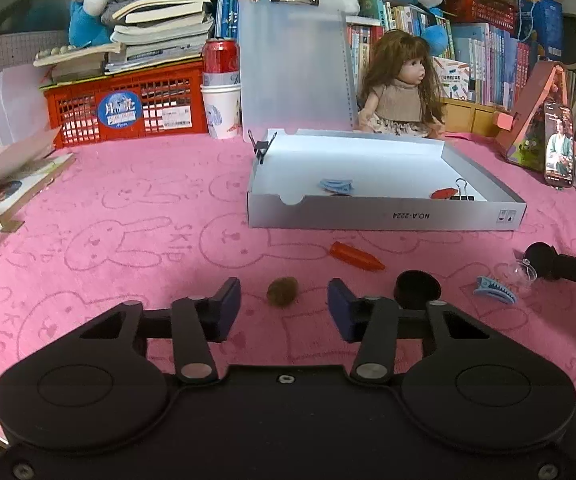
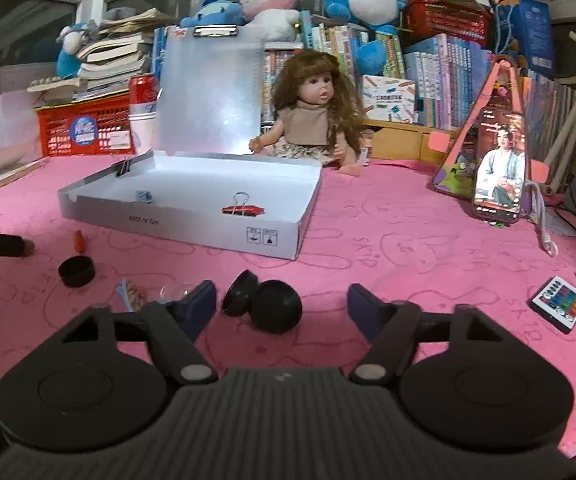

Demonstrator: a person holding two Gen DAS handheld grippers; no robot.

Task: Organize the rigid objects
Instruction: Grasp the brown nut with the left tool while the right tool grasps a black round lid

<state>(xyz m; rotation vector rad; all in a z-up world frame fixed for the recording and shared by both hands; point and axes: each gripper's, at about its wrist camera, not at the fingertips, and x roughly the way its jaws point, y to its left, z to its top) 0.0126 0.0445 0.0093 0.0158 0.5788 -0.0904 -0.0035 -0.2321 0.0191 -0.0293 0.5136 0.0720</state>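
I had the left gripper low over the pink cloth near the desk's front edge, its jaws partly open around a small brown ball without touching it, so nothing was held. The right gripper stood wider, its jaws either side of a black round case lying open on the cloth, also not gripped. The white box sat toward the back middle of the desk with its lid up, and I judged the job partly done: inside I could see a blue clip, a red piece and a binder clip, with another binder clip pinched on the box's rear left corner. Left out on the cloth in front of the box were an orange carrot, a black cap, a blue claw clip and a clear cup, besides the ball and the case. A small remote lay near the right edge; I could not tell whether it belonged to the task. By my reckoning, more remained outside than inside.
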